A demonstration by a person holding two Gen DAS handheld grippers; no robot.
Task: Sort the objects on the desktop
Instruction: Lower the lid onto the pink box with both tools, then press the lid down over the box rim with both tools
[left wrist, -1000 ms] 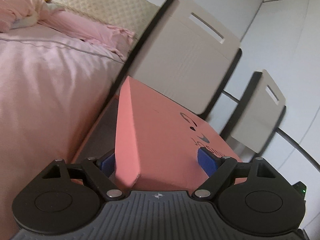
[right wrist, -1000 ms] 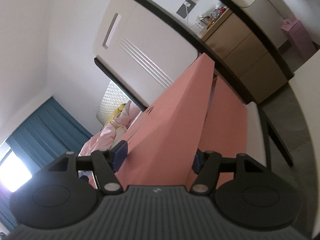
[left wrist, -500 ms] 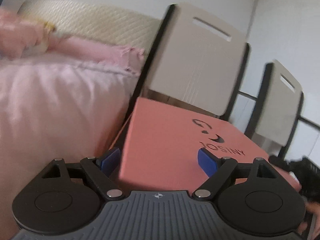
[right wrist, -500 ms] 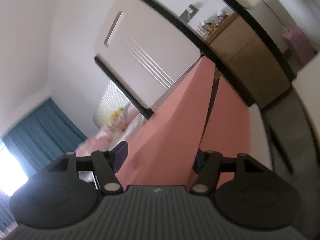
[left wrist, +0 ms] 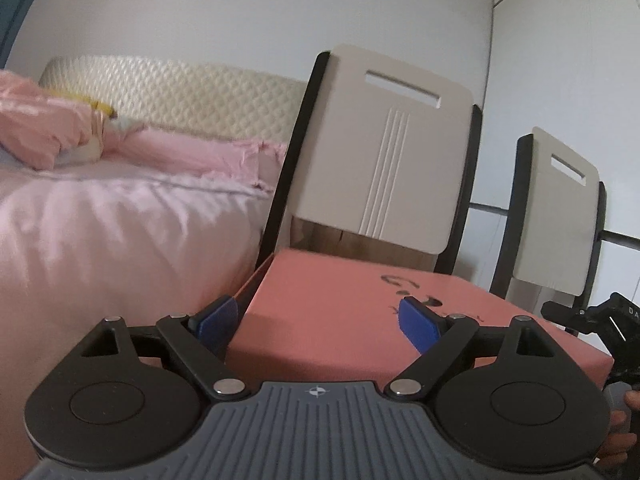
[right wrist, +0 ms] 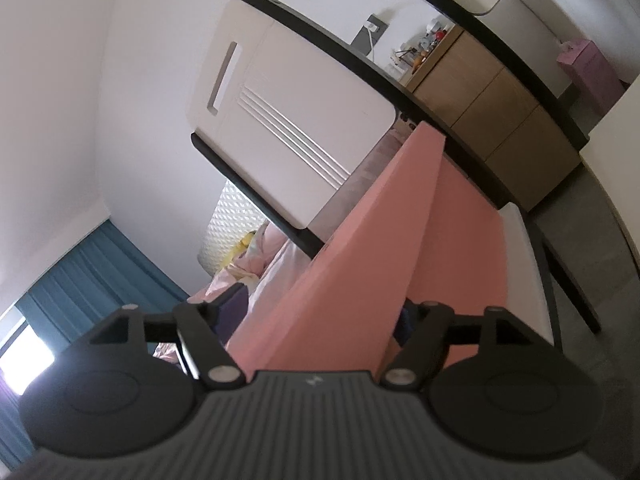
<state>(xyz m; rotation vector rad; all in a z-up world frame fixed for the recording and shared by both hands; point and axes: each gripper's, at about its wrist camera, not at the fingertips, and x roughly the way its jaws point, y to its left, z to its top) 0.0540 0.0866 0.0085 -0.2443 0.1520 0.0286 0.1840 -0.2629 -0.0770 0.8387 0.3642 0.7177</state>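
A salmon-pink box lid (left wrist: 360,312) with dark lettering lies nearly level between my left gripper's (left wrist: 320,322) blue pads (left wrist: 416,324), which close on its near edge. The pink box base shows just under it at the left. My right gripper (right wrist: 320,312) holds the same lid (right wrist: 360,248) at its other side, jaws closed on its edge, the lid running away edge-on with the pink box base (right wrist: 464,248) beside it. The right gripper's body (left wrist: 612,320) shows at the right edge of the left wrist view.
A bed with pink bedding (left wrist: 120,240) and a cream headboard is at the left. Two beige chairs (left wrist: 384,160) with black frames stand behind the box; the box rests on a chair seat (right wrist: 524,264). A wooden cabinet (right wrist: 492,112) stands beyond.
The lid has swung from steeply tilted to almost level over the base. The left wrist view has turned level with it. The right gripper has come into the left view.
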